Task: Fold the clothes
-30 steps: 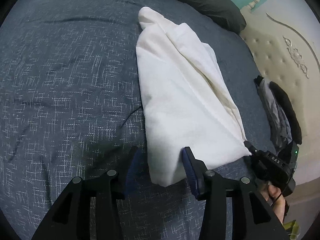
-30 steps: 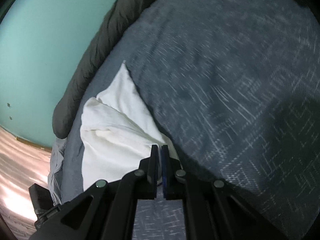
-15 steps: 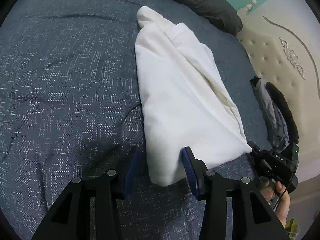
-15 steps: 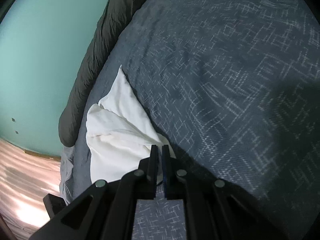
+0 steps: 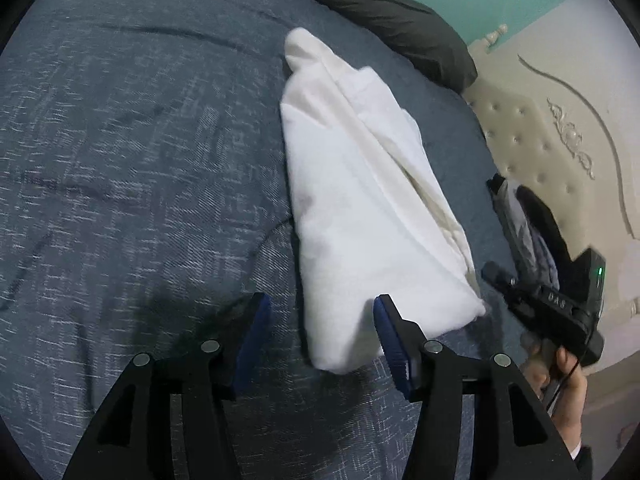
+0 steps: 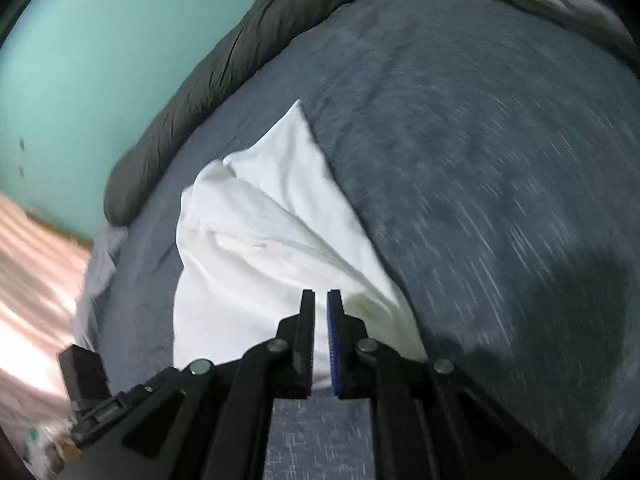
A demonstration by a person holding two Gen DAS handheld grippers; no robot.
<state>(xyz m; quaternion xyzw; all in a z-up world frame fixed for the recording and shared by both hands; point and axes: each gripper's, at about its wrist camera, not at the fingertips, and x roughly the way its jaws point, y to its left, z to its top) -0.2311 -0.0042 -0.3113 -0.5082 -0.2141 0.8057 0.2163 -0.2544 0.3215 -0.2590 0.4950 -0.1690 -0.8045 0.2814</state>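
Your bed [image 5: 120, 160] fills most of both views, covered by a blue-grey spread flecked with pale threads. Along its far edge runs a long dark bolster [image 5: 380, 4], lying against the teal wall [image 6: 92, 48]. In the left wrist view a cream tufted headboard [image 5: 560, 140] with carved scrollwork rises to the right of the bed, and a small heap of dark and grey clothes [image 5: 532, 232] lies at the bed's edge just before it.

The white garment [image 5: 360, 208] lies folded on the spread, a long wedge that narrows toward the bolster and widens toward you. Its layered folds show along the side nearer the headboard, and its broad near end sits between your two tools.

Your left tongs [image 5: 320, 324] stand wide open, the blue-padded fingers [image 5: 388, 336] set either side of the garment's near corner; the right-hand pad is just at the cloth, the other clear of it over bare spread.

Your right tongs [image 6: 321, 320] are parted by only a narrow slot, with white cloth showing through it; whether they pinch any fabric I cannot tell, as that view is blurred. In the left wrist view they sit just beside the garment's right corner, apart from it, with your right hand [image 5: 564, 380] around the grip.
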